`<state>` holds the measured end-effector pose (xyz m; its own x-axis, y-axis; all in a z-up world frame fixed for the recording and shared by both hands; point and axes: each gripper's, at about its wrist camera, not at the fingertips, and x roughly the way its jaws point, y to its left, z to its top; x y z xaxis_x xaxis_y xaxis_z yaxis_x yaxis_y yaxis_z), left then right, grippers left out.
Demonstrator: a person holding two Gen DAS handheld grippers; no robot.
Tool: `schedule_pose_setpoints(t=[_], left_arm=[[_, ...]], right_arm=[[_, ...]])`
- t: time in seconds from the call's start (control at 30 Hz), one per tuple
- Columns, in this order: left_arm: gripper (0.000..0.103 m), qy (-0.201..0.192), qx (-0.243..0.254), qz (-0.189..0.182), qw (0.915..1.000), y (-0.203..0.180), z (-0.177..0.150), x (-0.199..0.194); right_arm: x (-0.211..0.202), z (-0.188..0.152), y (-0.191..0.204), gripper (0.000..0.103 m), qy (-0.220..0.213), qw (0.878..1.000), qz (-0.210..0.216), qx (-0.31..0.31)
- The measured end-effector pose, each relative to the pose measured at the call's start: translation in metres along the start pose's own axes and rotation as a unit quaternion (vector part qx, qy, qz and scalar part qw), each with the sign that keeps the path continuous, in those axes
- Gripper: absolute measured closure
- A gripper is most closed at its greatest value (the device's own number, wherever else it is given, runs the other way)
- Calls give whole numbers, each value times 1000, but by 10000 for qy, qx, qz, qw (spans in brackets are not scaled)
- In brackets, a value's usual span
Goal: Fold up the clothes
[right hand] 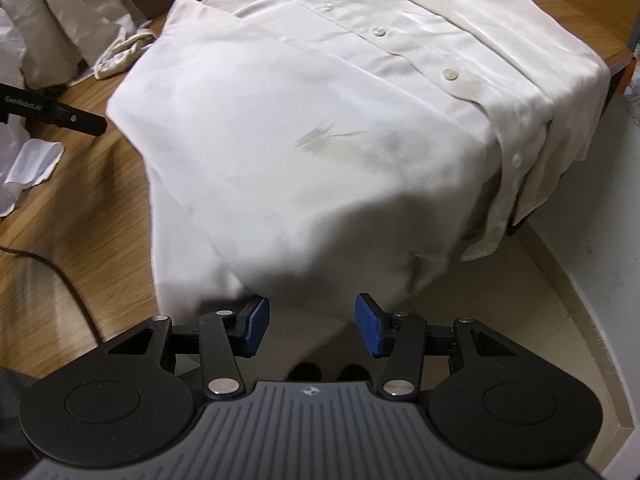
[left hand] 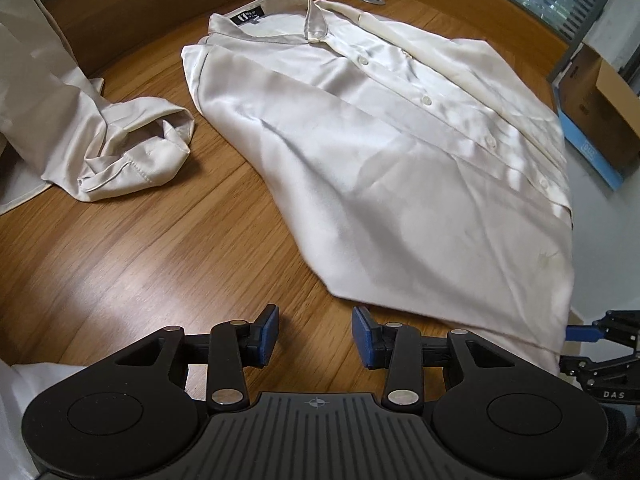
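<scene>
**Two grippers poised at the hem of a half-folded shirt**

The left gripper point(left hand: 315, 334) hung with its jaws parted and nothing between them, its blue pads point(left hand: 269, 334) above bare wood just beside the near corner of the shirt's hem. The right gripper point(right hand: 308, 326) stood likewise agape and empty, pointing down at the hem where the cloth draped over the edge of the table point(right hand: 80, 216).

The cream satin shirt point(left hand: 400, 152) lay face up and buttoned across the wooden table, collar point(left hand: 280, 12) at the far end, one side already folded in over the front and its opposite edge trailing off the table's side. A second, crumpled garment point(left hand: 120, 144) lay well apart to the left, and a dark cable point(right hand: 52, 276) ran over the wood near the hem.

The fabric looked slick and thin. A pinch taken at the overhanging hem could, in all likelihood, catch only the top layer and let the folded panel slide open. With so much cloth already off the edge, a lopsided lift by either hand might drag the whole shirt toward the floor. A faint brownish mark point(right hand: 320, 136) showed on the folded panel.
</scene>
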<state>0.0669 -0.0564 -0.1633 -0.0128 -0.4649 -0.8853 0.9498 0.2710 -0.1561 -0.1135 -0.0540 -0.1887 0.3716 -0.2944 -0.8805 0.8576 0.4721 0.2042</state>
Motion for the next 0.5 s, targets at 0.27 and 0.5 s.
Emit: schedule_pose_setpoints(t=[0.27,0.5], left_arm=[[60,-145,-168,-52,9997,0,6,2],[60,-379,-354,-115,9986,1,13,2]], right_arm=[[-10,4,-6,102,-102,9999,-125,-13],[-25,16,-12,103,-225,9994,-234,89]])
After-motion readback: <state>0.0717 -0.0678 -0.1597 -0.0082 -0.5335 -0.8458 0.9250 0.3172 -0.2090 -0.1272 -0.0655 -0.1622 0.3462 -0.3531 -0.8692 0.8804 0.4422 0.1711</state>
